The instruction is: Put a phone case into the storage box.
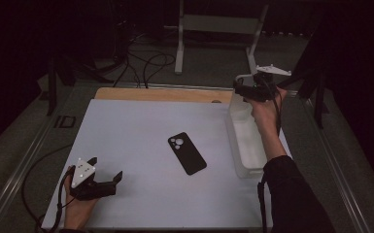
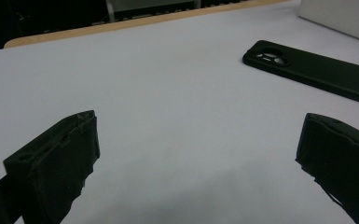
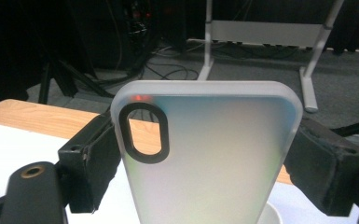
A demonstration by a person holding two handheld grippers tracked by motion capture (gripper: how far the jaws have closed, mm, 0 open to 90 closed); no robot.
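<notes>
A black phone case [image 1: 187,153] lies back up in the middle of the white mat [image 1: 136,131], its camera cutout towards the far side. It also lies ahead and to the right in the left gripper view [image 2: 312,70]. My left gripper [image 1: 106,168] rests low near the mat's front left, open with nothing between its jaws [image 2: 198,154]. My right gripper [image 1: 241,90] is raised over the far end of the clear bin [image 1: 238,145]. It is shut on a frosted translucent phone case [image 3: 214,158], held upright by its two long edges, with a black-rimmed camera cutout at upper left.
The mat covers a wooden table whose bare edge [image 1: 160,93] runs along the far side. Beyond it, cables [image 1: 145,63] and a white frame's legs [image 1: 179,43] stand on the grey floor. A corner of the bin [image 2: 340,18] lies far right of the left gripper.
</notes>
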